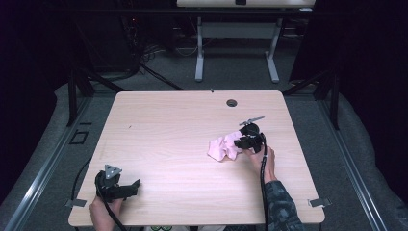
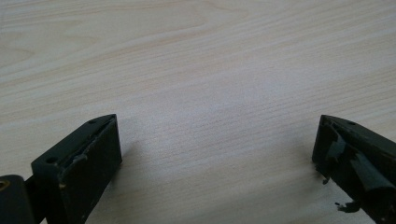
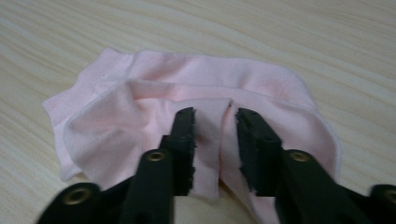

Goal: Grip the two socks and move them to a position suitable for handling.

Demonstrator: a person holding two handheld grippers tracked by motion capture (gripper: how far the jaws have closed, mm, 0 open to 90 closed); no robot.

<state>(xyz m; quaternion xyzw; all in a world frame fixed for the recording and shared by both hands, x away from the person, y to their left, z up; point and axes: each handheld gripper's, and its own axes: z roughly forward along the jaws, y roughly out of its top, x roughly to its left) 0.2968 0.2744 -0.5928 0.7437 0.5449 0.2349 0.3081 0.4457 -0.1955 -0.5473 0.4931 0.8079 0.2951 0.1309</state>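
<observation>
A crumpled pink cloth (image 1: 223,147) lies on the right half of the light wooden table (image 1: 178,120). My right gripper (image 1: 243,141) reaches it from the right, held by a hand in a patterned sleeve. In the right gripper view the two black jaws stand close together with a raised fold of the pink cloth (image 3: 187,84) pinched between them, so the right gripper (image 3: 212,114) is shut on the fabric. My left gripper (image 1: 132,186) rests near the table's front left corner. Its jaws are spread wide, and the left gripper (image 2: 217,126) has just bare wood between them.
A round cable hole (image 1: 232,102) sits near the table's far edge. Beyond the table stands a white-legged desk (image 1: 199,62) on grey carpet, with black stands and cables to either side. Dark surroundings close in on both sides.
</observation>
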